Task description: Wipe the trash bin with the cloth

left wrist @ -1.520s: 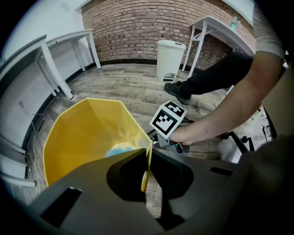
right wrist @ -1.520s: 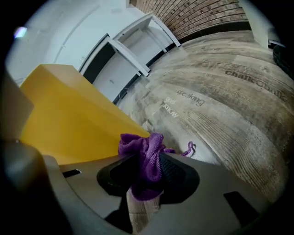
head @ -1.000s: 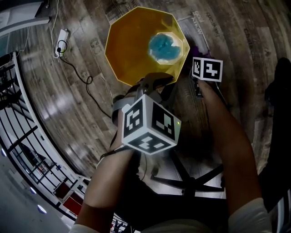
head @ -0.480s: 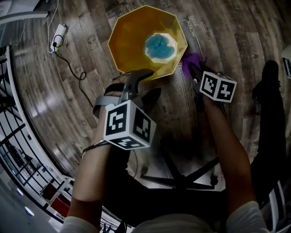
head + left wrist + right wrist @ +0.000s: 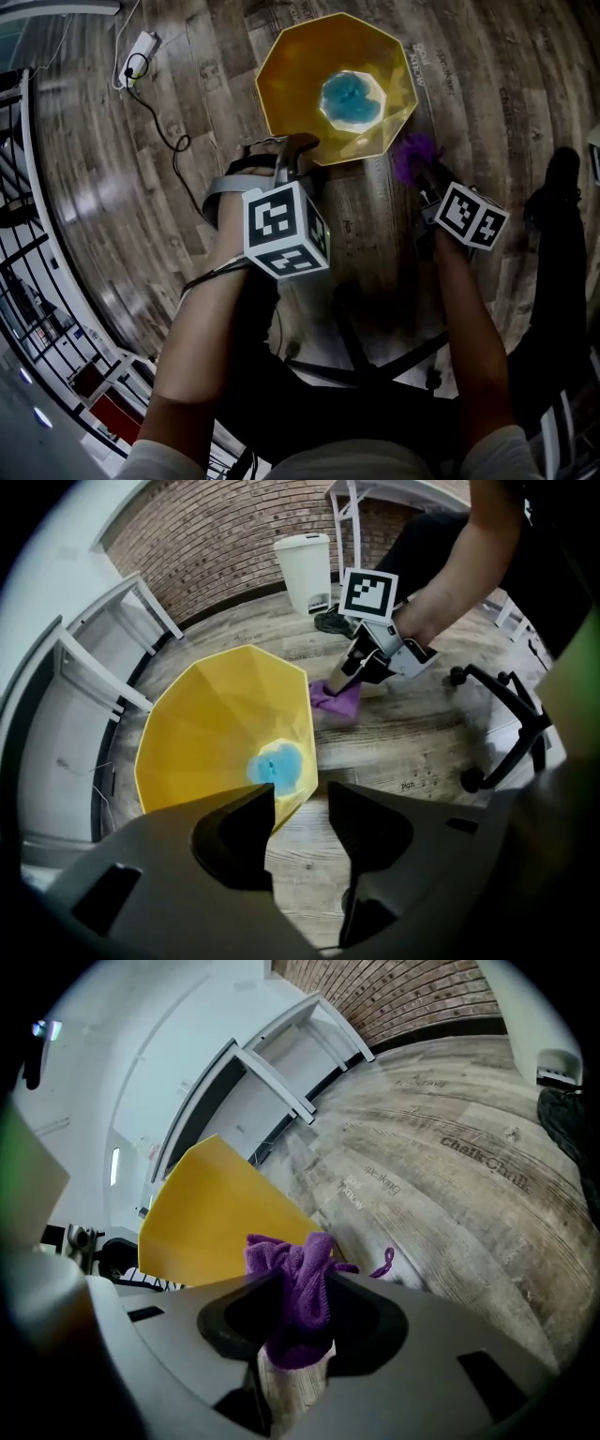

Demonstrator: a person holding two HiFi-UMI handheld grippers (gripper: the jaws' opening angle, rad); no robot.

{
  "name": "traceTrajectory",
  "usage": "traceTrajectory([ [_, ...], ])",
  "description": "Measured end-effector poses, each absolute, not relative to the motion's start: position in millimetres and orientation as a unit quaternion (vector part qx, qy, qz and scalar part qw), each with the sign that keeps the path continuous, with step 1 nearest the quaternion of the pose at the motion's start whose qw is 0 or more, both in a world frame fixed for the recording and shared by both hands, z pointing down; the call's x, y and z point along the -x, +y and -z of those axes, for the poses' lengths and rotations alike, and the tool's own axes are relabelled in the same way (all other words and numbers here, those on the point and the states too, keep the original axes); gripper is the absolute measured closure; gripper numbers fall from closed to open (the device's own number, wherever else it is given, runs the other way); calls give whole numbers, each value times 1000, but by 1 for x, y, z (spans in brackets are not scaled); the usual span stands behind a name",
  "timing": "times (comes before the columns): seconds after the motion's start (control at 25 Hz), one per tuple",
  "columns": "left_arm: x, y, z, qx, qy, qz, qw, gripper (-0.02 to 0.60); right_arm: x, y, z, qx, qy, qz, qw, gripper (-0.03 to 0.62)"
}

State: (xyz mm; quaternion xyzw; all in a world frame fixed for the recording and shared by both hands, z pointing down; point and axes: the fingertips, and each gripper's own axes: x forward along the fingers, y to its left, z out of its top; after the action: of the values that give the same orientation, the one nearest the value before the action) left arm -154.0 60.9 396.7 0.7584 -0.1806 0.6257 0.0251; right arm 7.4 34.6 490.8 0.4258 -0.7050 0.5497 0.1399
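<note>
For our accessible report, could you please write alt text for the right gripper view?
The right gripper holds a bunched purple cloth between its jaws, beside the yellow trash bin, above a wood-plank floor; white furniture and a brick wall stand behind.

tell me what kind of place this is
Probably an office or studio-type workroom: it has a wood-plank floor, a brick wall, white desk frames and a wheeled swivel-chair base.
</note>
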Motion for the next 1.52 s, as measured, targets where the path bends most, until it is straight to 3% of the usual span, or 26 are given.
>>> traceTrajectory([
  [0.08, 151, 61, -398, -758, -177, -626, 32, 454, -6, 35, -491, -425, -706, -549, 141, 453],
  [0.56, 90, 82, -401, -792, -124, -591, 96, 559, -17, 18, -484, -431, -711, -543, 122, 453],
  [1.2, 71, 52, -392, -813, -196, -532, 135, 563, -3, -36, -380, -341, -768, -541, -36, 453],
  [1.52, 66, 54, -400, -814, -191, -530, 143, 563, 7, -42, -368, -314, -786, -529, -64, 453],
])
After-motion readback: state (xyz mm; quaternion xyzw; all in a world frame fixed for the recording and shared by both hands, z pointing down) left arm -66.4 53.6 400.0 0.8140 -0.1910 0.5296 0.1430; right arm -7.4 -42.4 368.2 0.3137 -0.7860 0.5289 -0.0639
